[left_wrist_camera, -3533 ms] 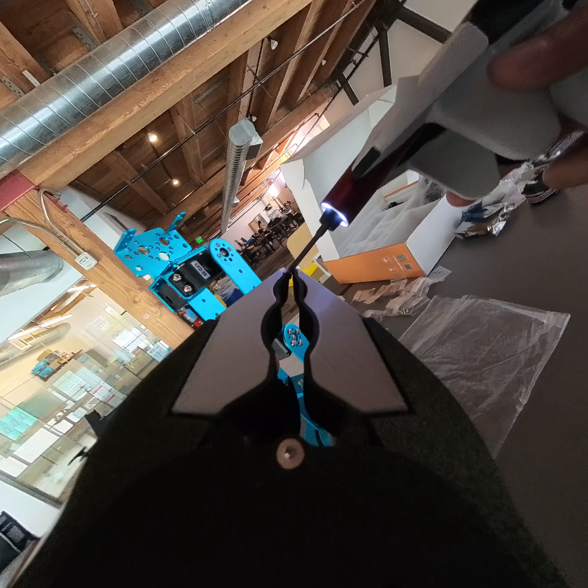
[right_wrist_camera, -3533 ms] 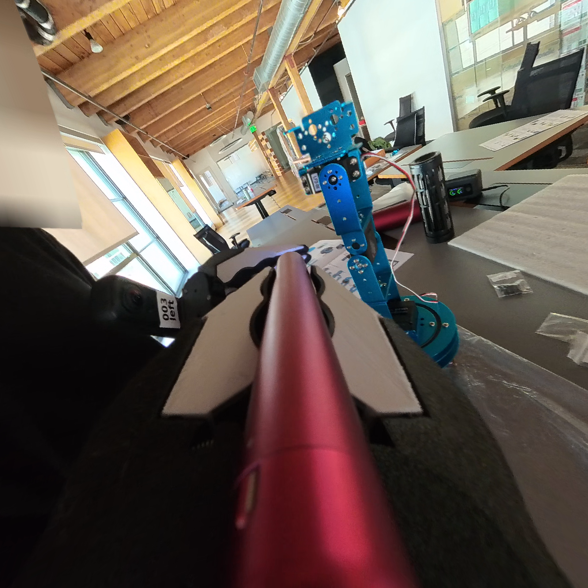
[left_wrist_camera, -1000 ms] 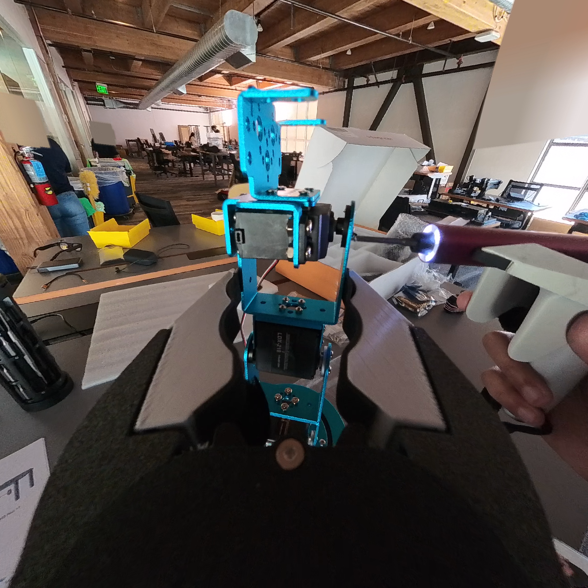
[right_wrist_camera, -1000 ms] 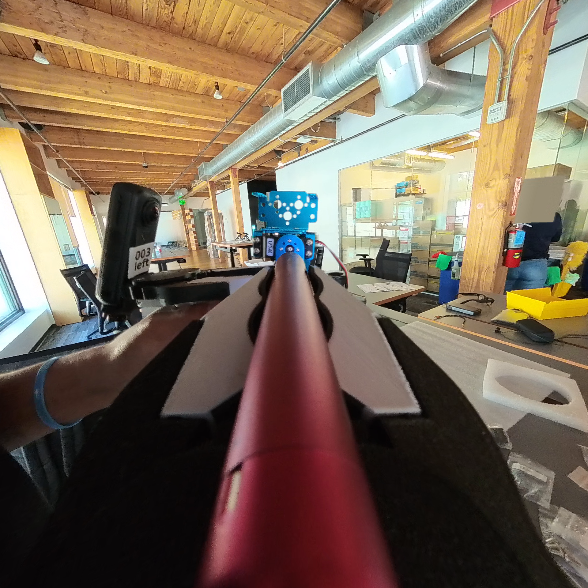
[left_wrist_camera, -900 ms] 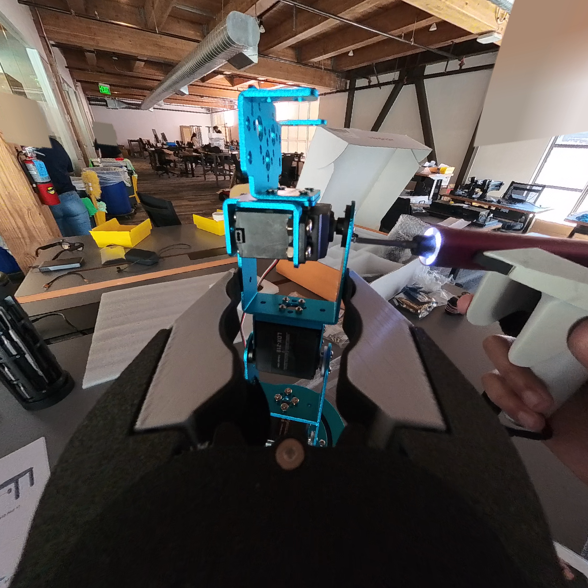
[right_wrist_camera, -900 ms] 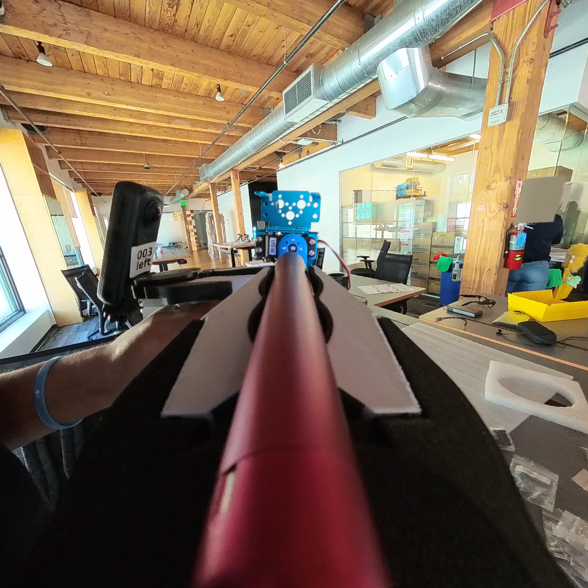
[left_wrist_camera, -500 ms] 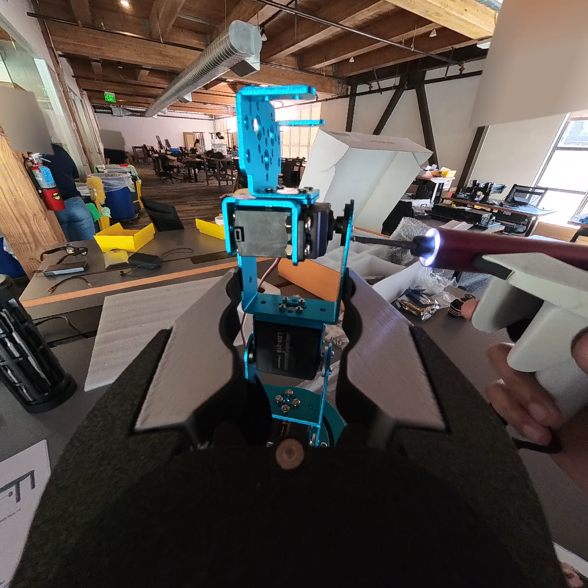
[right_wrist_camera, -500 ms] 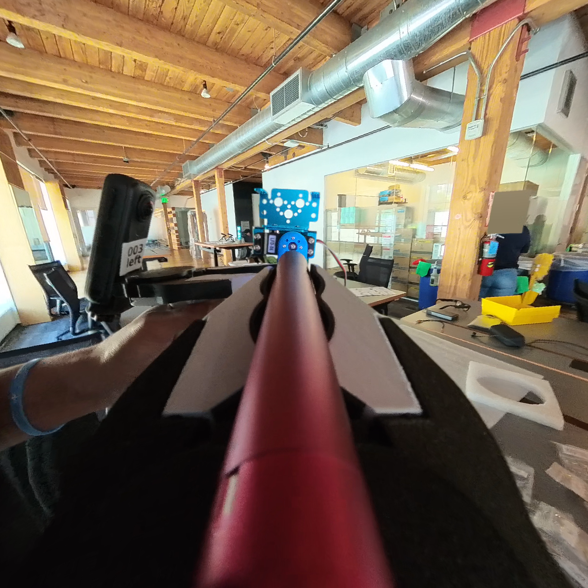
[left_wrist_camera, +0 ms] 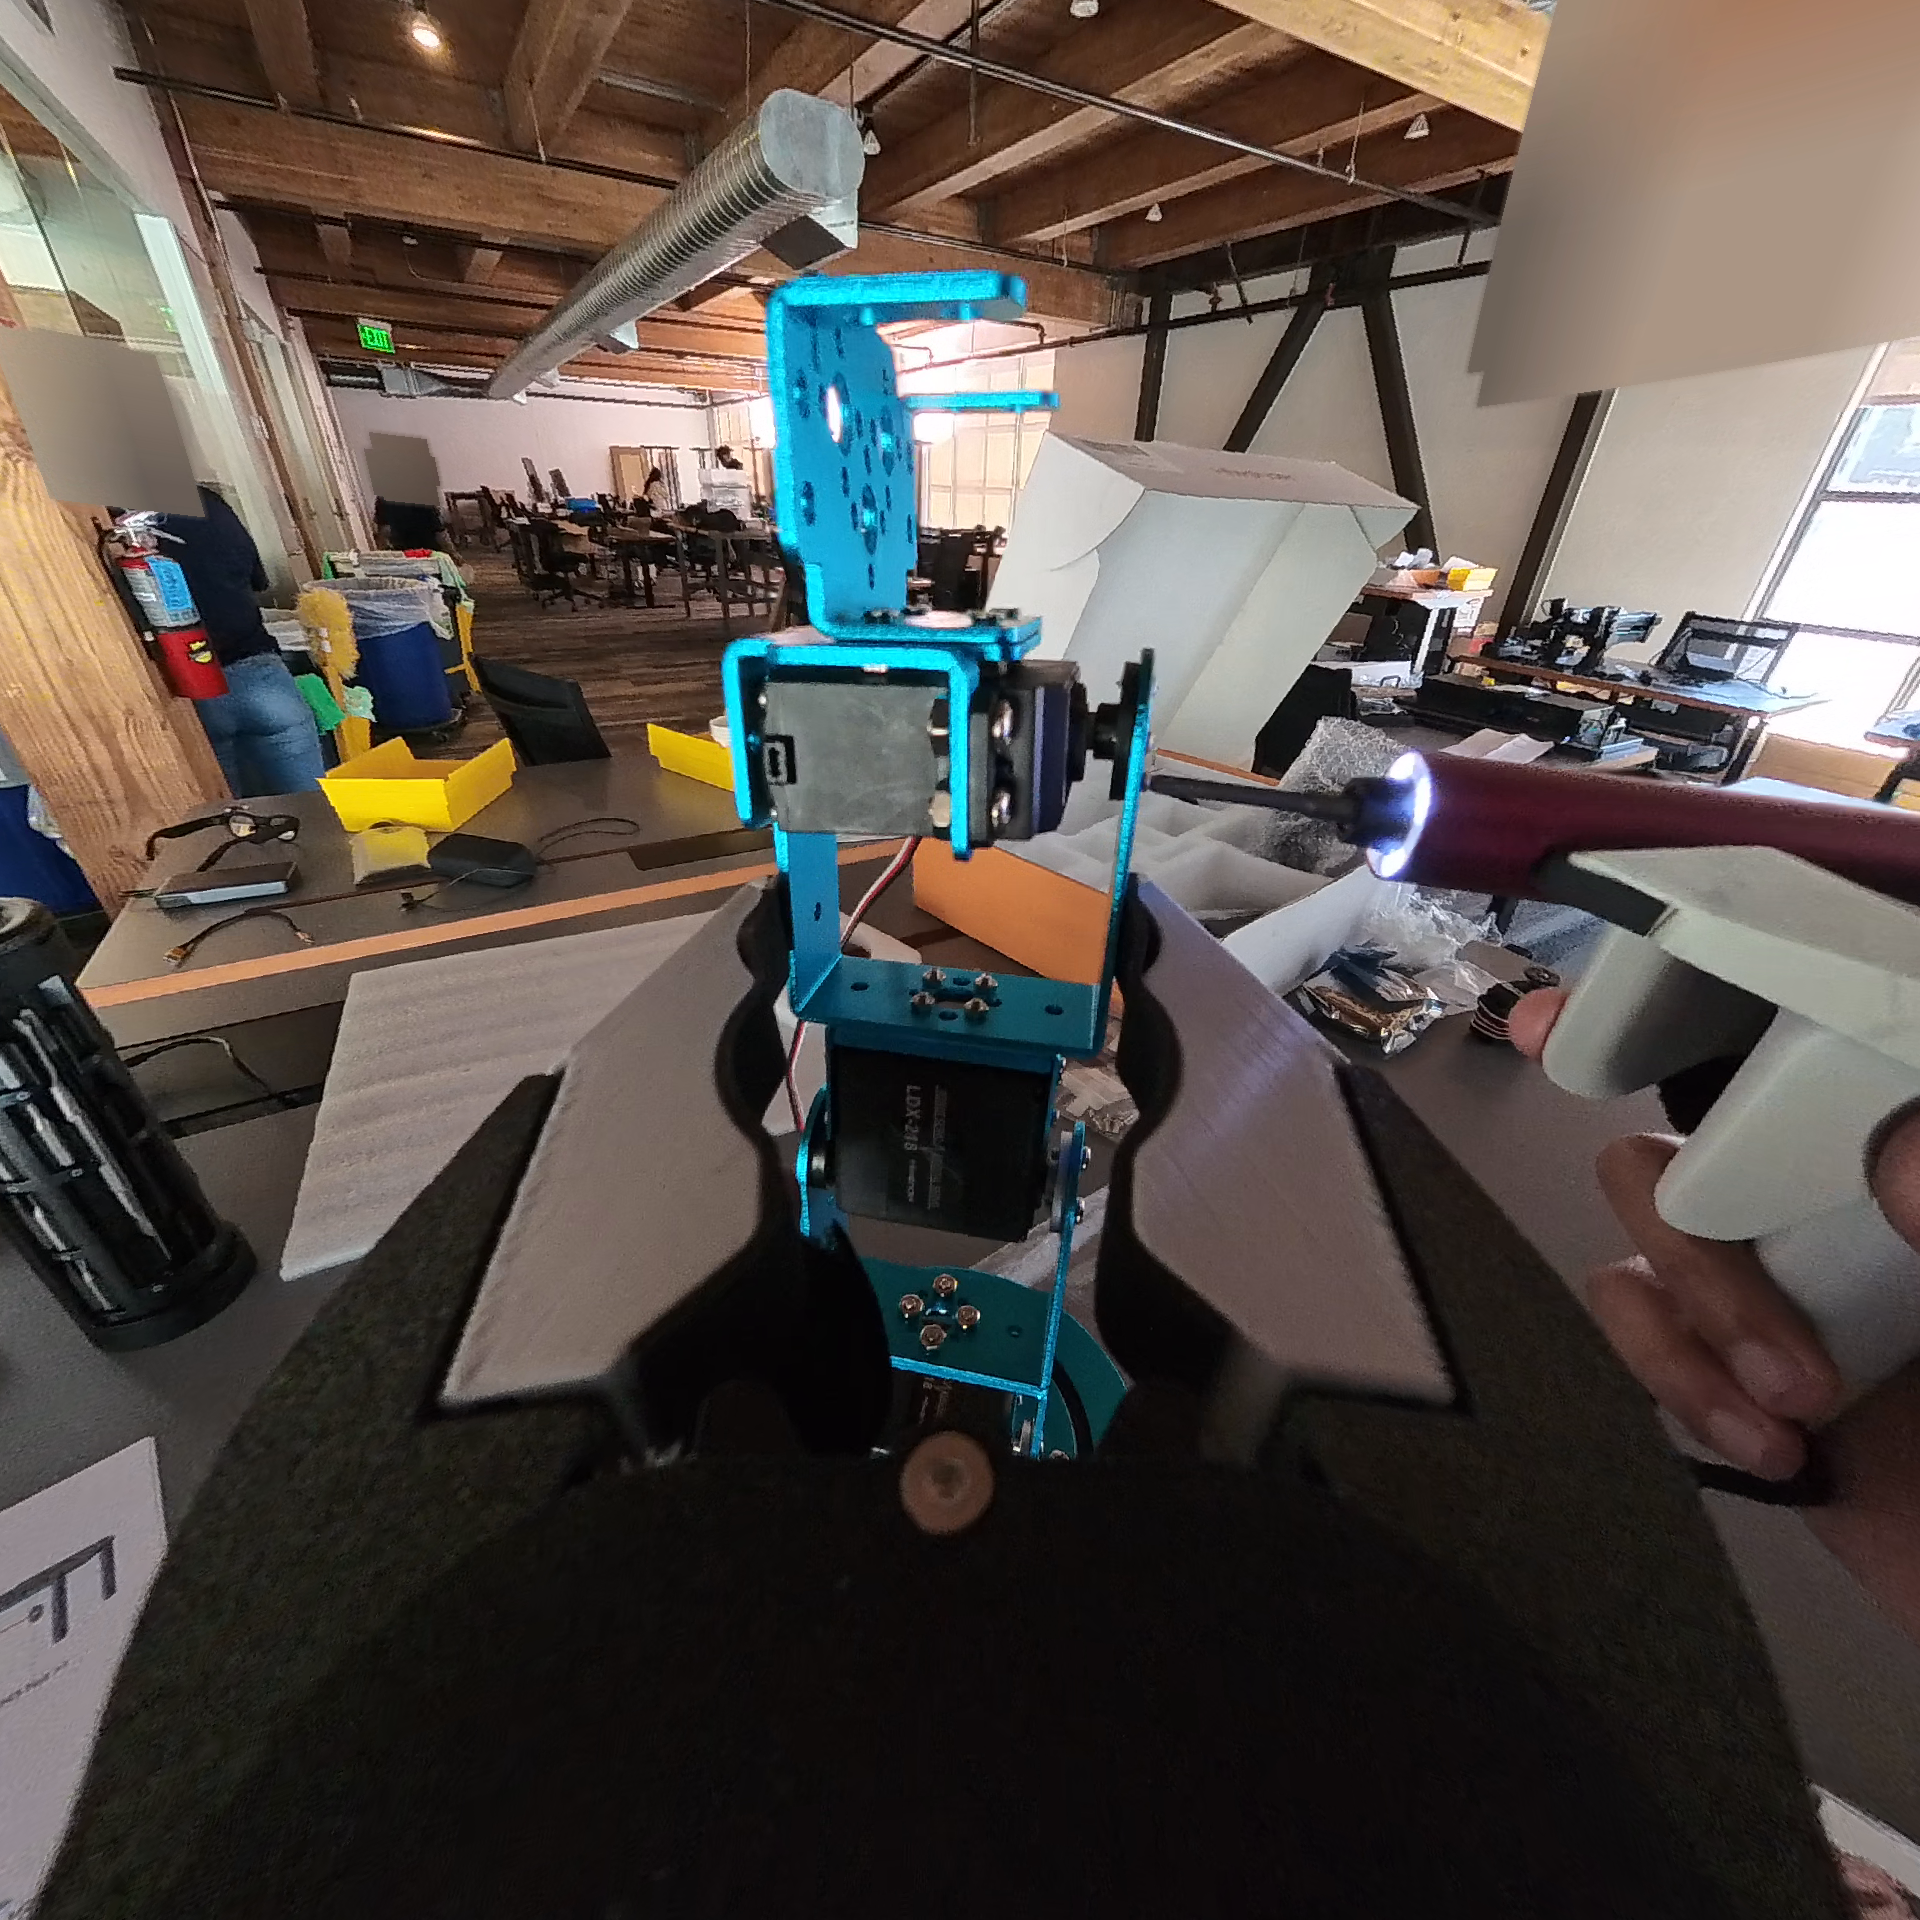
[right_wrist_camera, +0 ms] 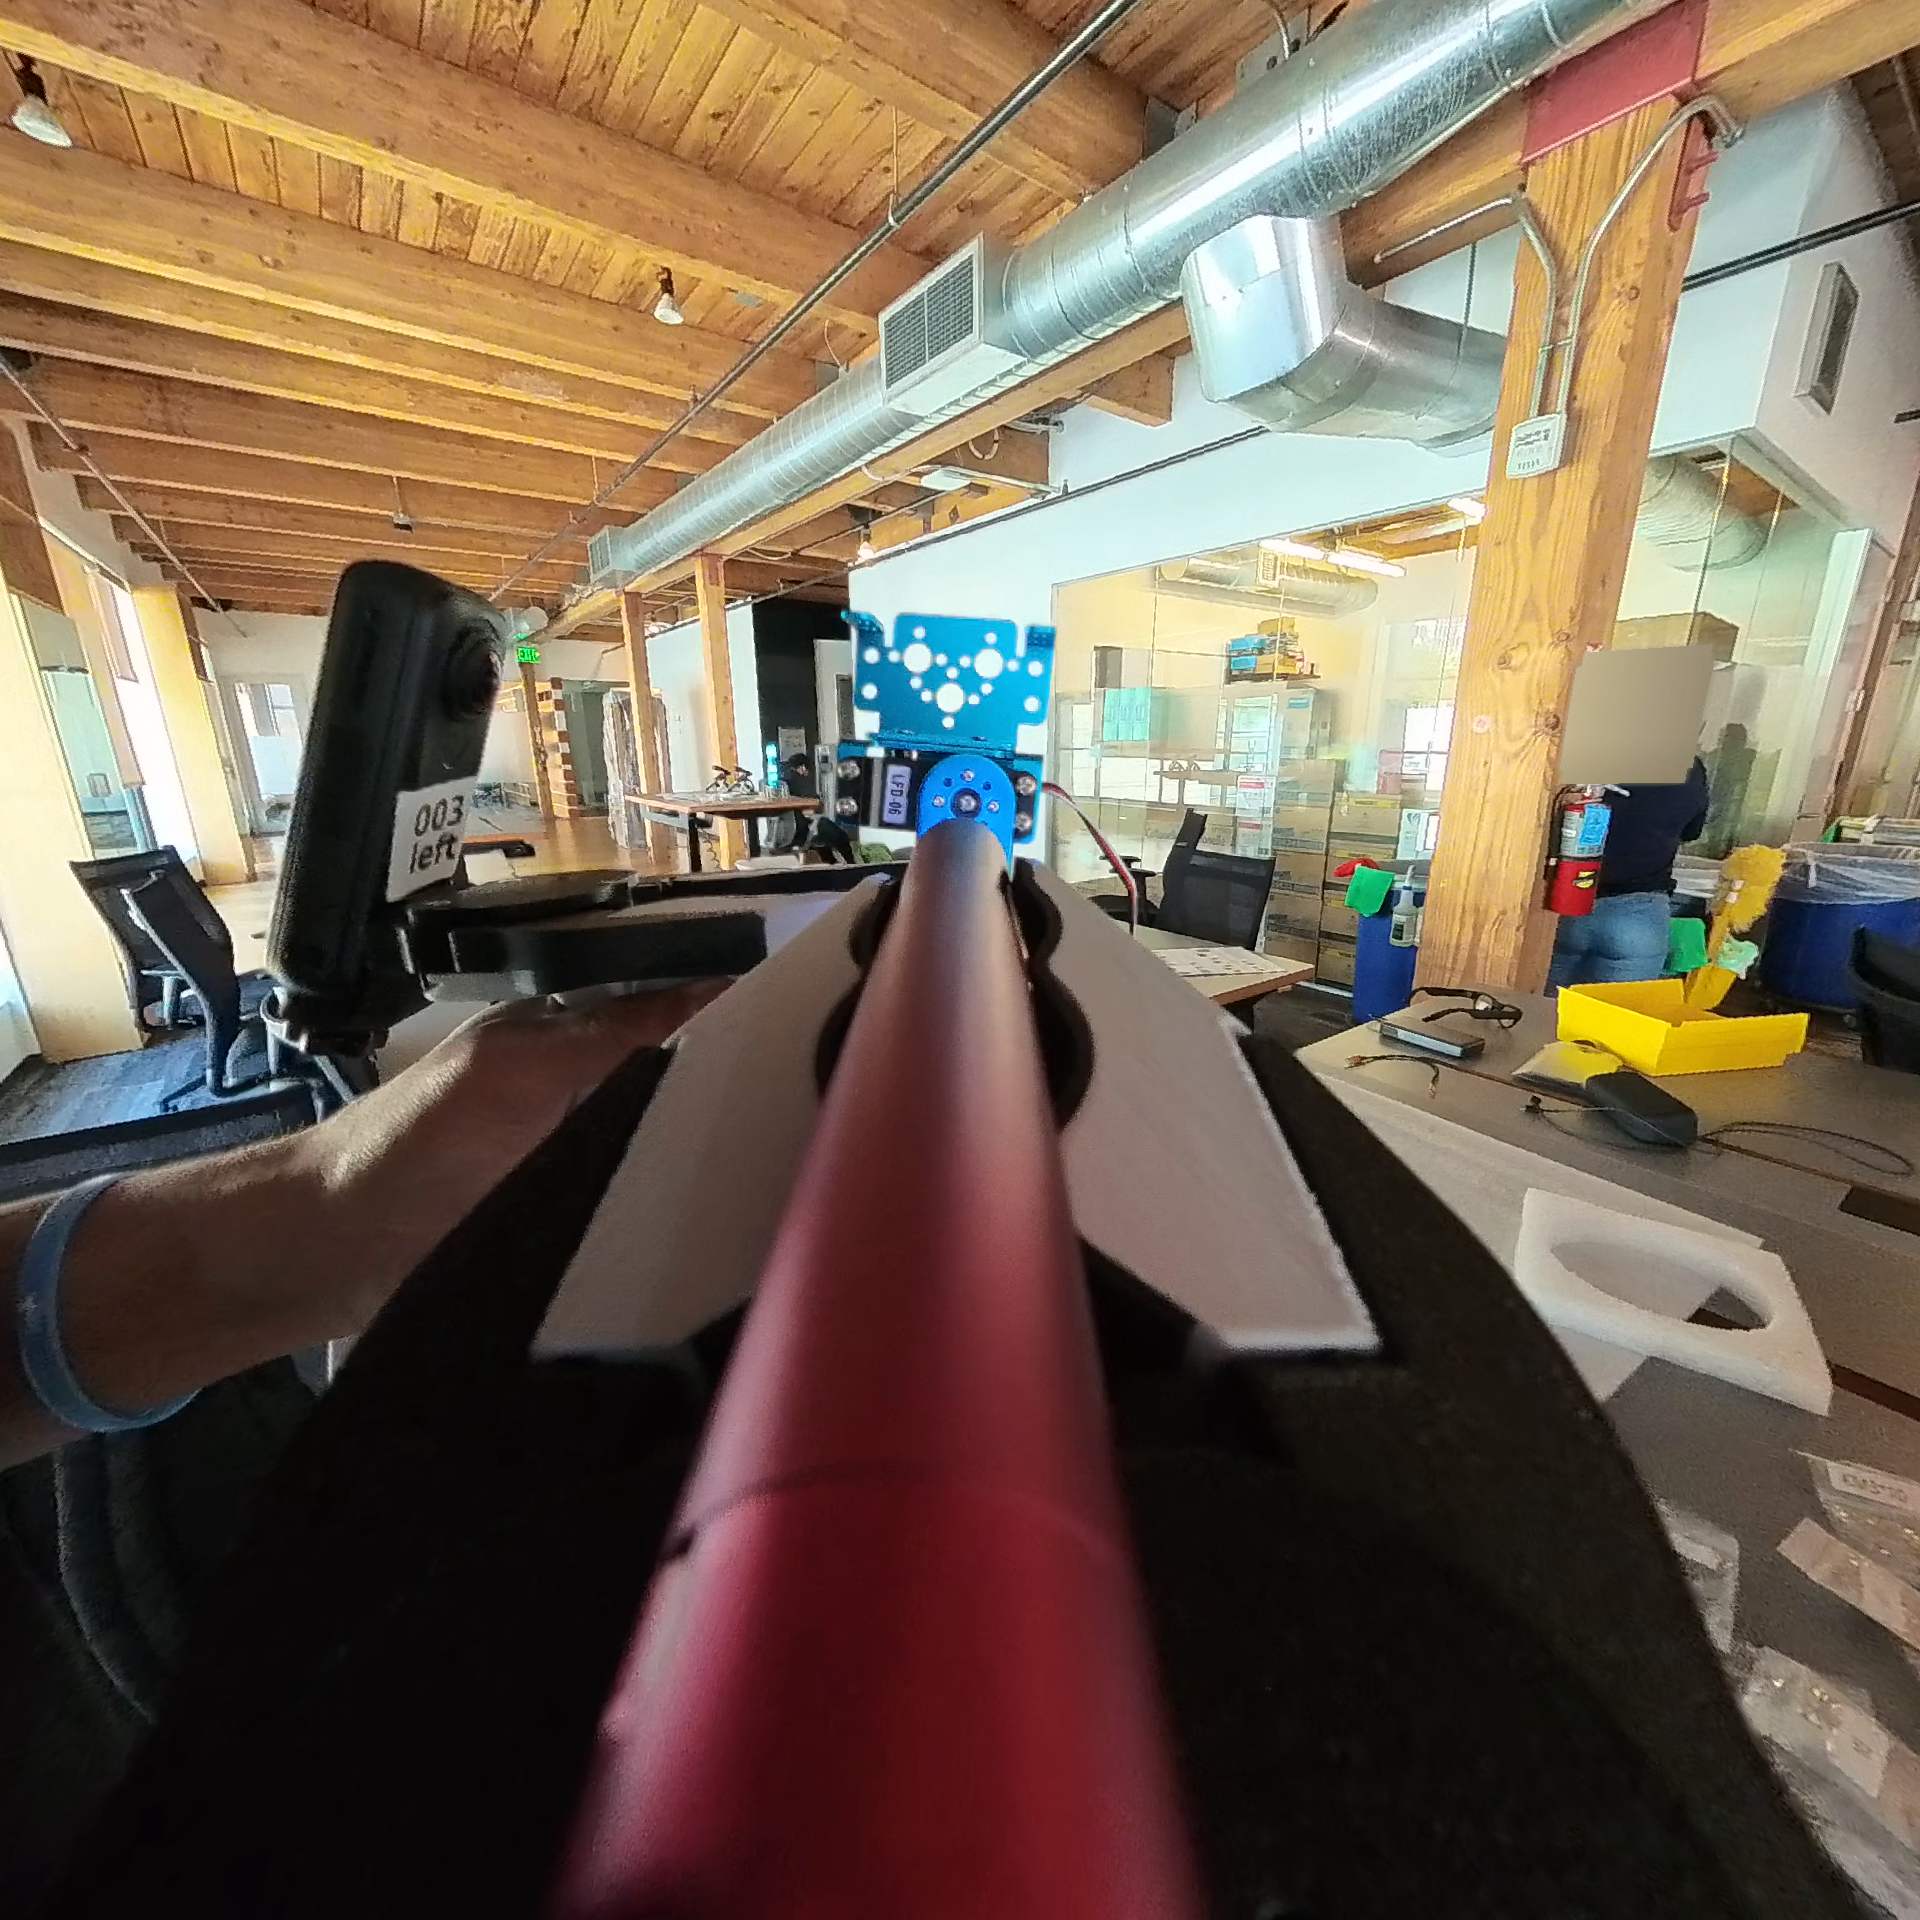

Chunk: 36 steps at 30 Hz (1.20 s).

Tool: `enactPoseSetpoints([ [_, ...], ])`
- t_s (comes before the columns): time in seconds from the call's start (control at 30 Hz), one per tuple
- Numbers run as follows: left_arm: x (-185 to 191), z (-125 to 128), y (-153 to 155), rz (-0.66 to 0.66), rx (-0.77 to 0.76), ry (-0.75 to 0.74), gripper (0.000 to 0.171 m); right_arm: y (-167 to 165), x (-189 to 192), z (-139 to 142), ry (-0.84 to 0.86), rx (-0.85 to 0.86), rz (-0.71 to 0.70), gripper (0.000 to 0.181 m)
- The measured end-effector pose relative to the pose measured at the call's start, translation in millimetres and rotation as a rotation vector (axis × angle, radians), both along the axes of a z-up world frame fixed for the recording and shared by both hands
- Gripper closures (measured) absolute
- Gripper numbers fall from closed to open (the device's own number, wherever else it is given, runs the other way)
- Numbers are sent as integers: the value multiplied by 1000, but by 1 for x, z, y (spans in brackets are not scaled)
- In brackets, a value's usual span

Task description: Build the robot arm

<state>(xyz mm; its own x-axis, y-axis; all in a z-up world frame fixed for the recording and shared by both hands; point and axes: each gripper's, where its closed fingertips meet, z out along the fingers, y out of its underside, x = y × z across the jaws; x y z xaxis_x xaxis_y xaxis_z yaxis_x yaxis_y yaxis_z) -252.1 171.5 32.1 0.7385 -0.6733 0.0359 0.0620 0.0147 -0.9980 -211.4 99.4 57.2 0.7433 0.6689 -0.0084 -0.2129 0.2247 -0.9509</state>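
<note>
- Right now my left tool (left_wrist_camera: 940,935) has its two fingers spread on either side of the blue servo-bracket arm (left_wrist_camera: 914,790), clamping the lower U-bracket between their tips as far as I can see.
- That arm stands upright on its round blue base (left_wrist_camera: 1081,1382) on the grey worktop (left_wrist_camera: 62,1371), with a black servo (left_wrist_camera: 940,1143) low between my fingers and a second servo (left_wrist_camera: 883,764) higher up in the frame.
- My right tool (right_wrist_camera: 956,894) is closed around a dark red electric screwdriver (right_wrist_camera: 904,1351), which runs straight out along the fingers.
- From the left wrist view, the screwdriver (left_wrist_camera: 1621,821) comes in from the right with its ring light on, and its black bit (left_wrist_camera: 1236,795) reaches the side plate of the upper bracket; I cannot tell whether it sits in a screw.
- From the right wrist view, the screwdriver's nose lines up with the round blue servo horn (right_wrist_camera: 966,805).
- Around it I see a black cylindrical holder (left_wrist_camera: 94,1164) at left, a white foam sheet (left_wrist_camera: 488,1049), an open white box (left_wrist_camera: 1195,582) behind, and small plastic bags (right_wrist_camera: 1849,1569) on the worktop.
</note>
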Motion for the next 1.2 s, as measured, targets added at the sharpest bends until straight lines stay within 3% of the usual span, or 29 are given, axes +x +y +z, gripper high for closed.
enactPoseSetpoints([
  [1.13,-1,-1,1,22,32,27,109,-1,-5,-1,-129,96,-44,159],
  [1.2,0,-1,1,25,34,34,109,-2,-6,-1,-200,151,-84,159],
])
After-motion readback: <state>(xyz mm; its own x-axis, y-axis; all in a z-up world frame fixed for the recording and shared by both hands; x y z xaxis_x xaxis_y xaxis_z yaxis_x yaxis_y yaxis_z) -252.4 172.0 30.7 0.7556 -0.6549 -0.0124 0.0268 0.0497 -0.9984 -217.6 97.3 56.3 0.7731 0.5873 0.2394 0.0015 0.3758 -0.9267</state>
